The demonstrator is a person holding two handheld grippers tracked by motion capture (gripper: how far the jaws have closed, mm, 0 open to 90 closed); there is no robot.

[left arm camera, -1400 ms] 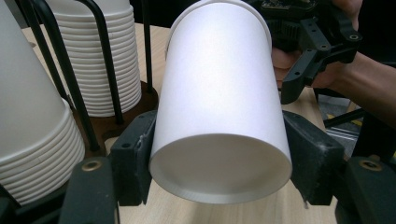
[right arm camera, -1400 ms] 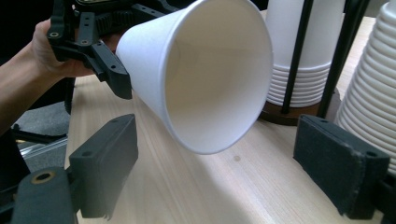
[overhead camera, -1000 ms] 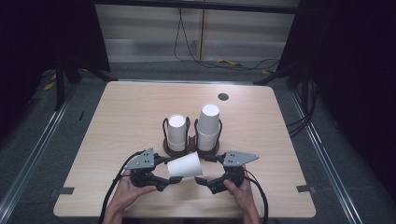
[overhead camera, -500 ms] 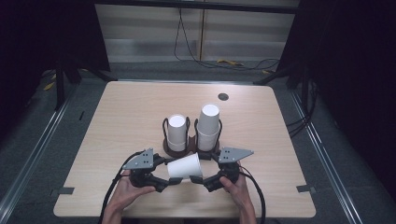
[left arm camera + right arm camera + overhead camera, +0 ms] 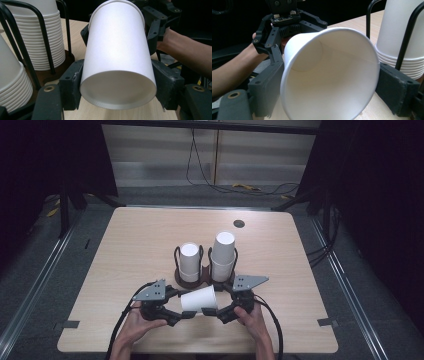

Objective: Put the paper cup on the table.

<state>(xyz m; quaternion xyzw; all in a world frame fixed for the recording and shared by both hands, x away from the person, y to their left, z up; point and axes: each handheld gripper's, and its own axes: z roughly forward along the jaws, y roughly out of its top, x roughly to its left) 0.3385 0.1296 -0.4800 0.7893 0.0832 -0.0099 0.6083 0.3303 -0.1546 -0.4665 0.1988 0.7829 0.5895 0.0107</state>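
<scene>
With the left gripper (image 5: 192, 314) clamped on the base end of the white paper cup (image 5: 199, 299), lying sideways near the table's (image 5: 125, 245) front edge, and the right gripper (image 5: 209, 312) clamped at its rim, both should squeeze lightly to avoid crushing it

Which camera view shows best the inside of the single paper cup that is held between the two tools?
The right gripper view: the paper cup turns its open mouth to that camera, so the inner wall and bottom show. The left gripper view shows its closed base and outer wall. The high view shows it small, lying sideways.
</scene>
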